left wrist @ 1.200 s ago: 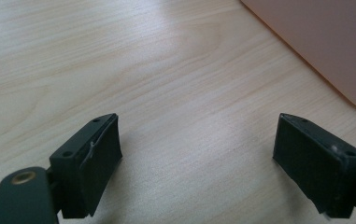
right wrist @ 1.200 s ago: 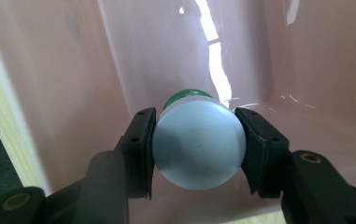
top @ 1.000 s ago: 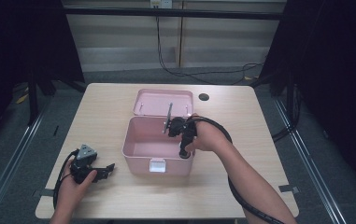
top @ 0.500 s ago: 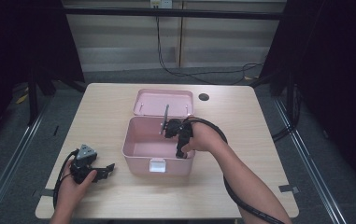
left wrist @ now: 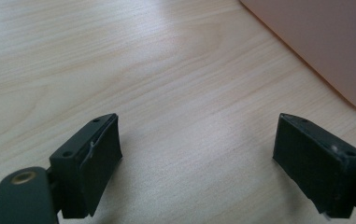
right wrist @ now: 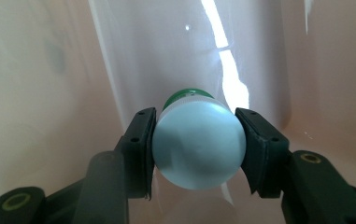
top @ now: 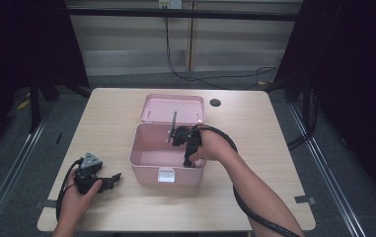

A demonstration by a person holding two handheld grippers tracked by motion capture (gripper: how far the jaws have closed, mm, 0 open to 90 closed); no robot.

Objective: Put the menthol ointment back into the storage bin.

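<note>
Pale blue bottle [right wrist: 198, 147], green cap, clamped by right gripper [right wrist: 196, 149], inside pink box [top: 148, 154]

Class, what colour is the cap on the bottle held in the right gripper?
Green: the cap peeks out behind the pale bottle, best seen in the right gripper view.

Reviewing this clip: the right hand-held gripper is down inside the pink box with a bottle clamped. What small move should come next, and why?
Probably lower the bottle a little further toward the floor of the pink box, then open. The right hand-held gripper has both jaws pressed on the pale, green-capped bottle with the box's inner walls close around it, so it looks like a placement. The left hand-held gripper is open over the table.
</note>
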